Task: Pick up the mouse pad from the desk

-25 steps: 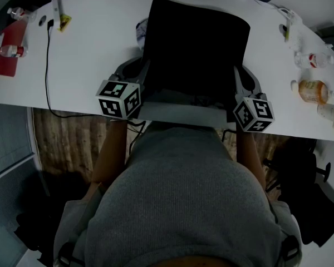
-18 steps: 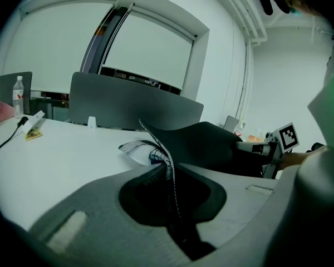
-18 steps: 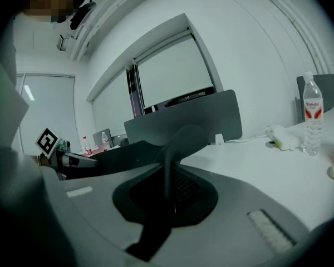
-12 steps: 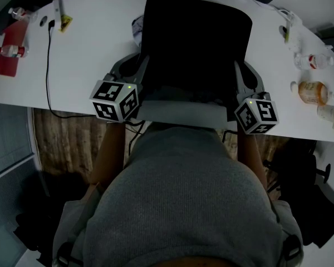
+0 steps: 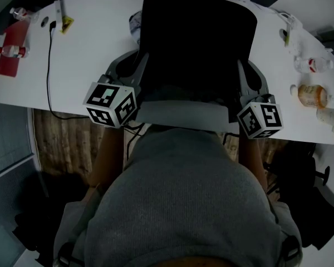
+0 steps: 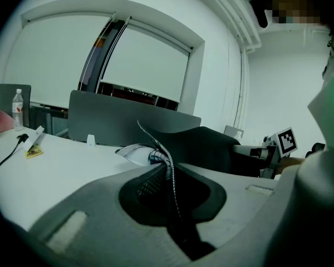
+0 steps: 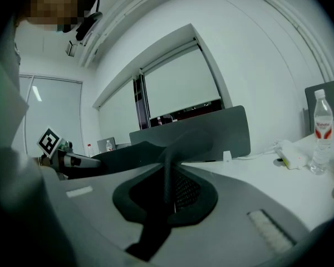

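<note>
A large black mouse pad (image 5: 197,35) hangs above the white desk (image 5: 89,60), held by its two side edges. My left gripper (image 5: 142,65) is shut on its left edge, and the thin edge (image 6: 170,171) stands pinched between the jaws in the left gripper view. My right gripper (image 5: 239,74) is shut on the right edge, seen as a dark strip (image 7: 168,174) between the jaws in the right gripper view. The pad sags a little in the middle between the two grips.
A black cable (image 5: 48,65) runs over the desk's left part, near a red pouch (image 5: 11,49) and a small bottle (image 5: 10,51). Paper (image 5: 134,26) lies by the pad's left edge. Bottles (image 5: 312,92) lie at the right. A grey partition (image 6: 117,121) stands behind the desk.
Both grippers have risen with the mouse pad held between them, so the pad and the marker cubes look larger and nearer in the head view. Both grips stay the same.
</note>
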{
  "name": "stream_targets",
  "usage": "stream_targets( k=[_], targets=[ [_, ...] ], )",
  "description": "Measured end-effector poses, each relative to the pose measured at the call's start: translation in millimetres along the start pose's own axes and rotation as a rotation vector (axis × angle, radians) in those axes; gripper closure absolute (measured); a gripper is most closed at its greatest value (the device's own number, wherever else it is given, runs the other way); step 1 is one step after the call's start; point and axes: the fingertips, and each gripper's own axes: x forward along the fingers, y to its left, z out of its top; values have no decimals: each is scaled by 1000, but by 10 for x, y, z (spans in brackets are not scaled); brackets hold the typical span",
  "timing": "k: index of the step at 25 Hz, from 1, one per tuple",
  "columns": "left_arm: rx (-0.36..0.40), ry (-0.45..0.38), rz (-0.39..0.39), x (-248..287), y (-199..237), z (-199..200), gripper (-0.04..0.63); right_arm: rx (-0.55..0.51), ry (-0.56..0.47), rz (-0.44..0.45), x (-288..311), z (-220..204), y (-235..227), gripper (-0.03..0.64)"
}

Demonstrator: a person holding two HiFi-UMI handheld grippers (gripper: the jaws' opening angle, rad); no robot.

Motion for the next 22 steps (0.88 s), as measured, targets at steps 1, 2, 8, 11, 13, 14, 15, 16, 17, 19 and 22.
stream_targets(
  k=[1,2,8,11,13,14,15,16,17,19,22],
  targets=[
    [1,-5,1,-7,-6,25,563,-4,-4,2,0,24,11,597],
    [2,-10,1,-13,-14,49,563,-8,-8,4,-1,48,21,598],
    [12,-34,-1,-56,-69,189,563,-13,-42,14,-19,224,99,598],
    [22,-53,1,-99,-91,275,563,-21,-61,23,-30,328,147,598],
    [29,-66,1,-131,-108,330,563,-29,-73,29,-46,394,182,598],
    [32,-73,2,-147,-113,357,563,-32,-79,31,-55,425,200,597],
    [33,-80,4,-163,-116,383,563,-34,-85,34,-65,456,218,597],
    [34,-87,6,-178,-118,409,563,-34,-91,36,-74,486,234,597],
    [36,-94,7,-193,-121,435,563,-35,-97,39,-83,515,248,598],
    [40,-107,8,-222,-137,485,563,-38,-107,42,-102,565,266,598],
    [51,-126,9,-260,-168,560,561,-41,-119,47,-120,627,289,597]
  ],
)
